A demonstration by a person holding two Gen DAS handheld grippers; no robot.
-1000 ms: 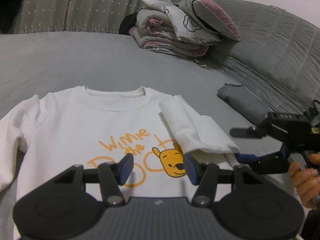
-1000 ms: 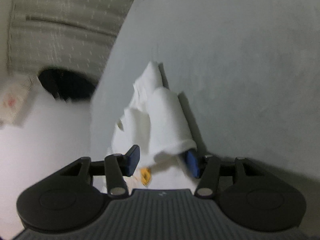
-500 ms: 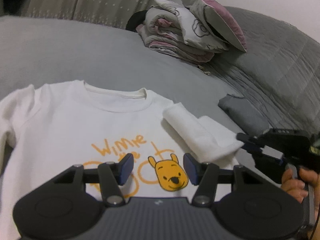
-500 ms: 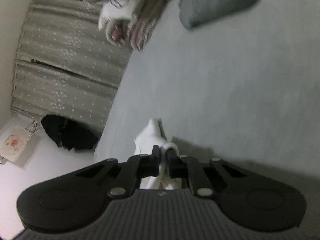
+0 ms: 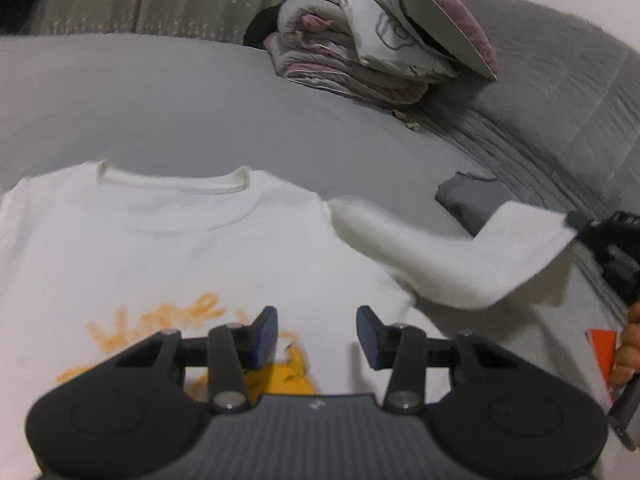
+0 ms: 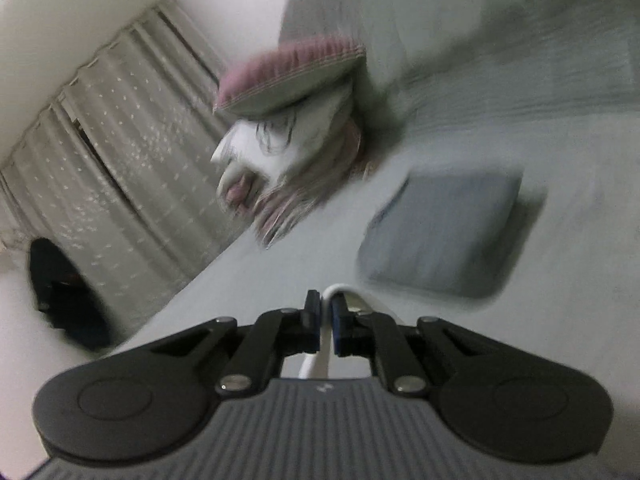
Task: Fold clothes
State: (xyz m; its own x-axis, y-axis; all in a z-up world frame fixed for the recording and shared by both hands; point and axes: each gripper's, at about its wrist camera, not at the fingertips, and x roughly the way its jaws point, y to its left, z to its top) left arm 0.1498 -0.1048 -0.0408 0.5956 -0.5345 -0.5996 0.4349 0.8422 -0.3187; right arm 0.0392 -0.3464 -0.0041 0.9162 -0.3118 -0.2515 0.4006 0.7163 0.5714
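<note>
White sweatshirt (image 5: 168,248) lay face up on the grey bed (image 5: 160,112), collar toward the far edge. Its right sleeve (image 5: 452,256), which a second earlier lay folded across the chest, was now pulled outward off the body toward the bed's right edge, cuff lifted. Right gripper (image 6: 326,316) had closed from spread to pinching the sleeve cuff. Left gripper (image 5: 316,334) hung spread over the print, holding nothing. Judgement: the sleeve fold was being redone. Folded grey garment (image 5: 468,200) and bedding pile (image 5: 380,48) lay beyond.
</note>
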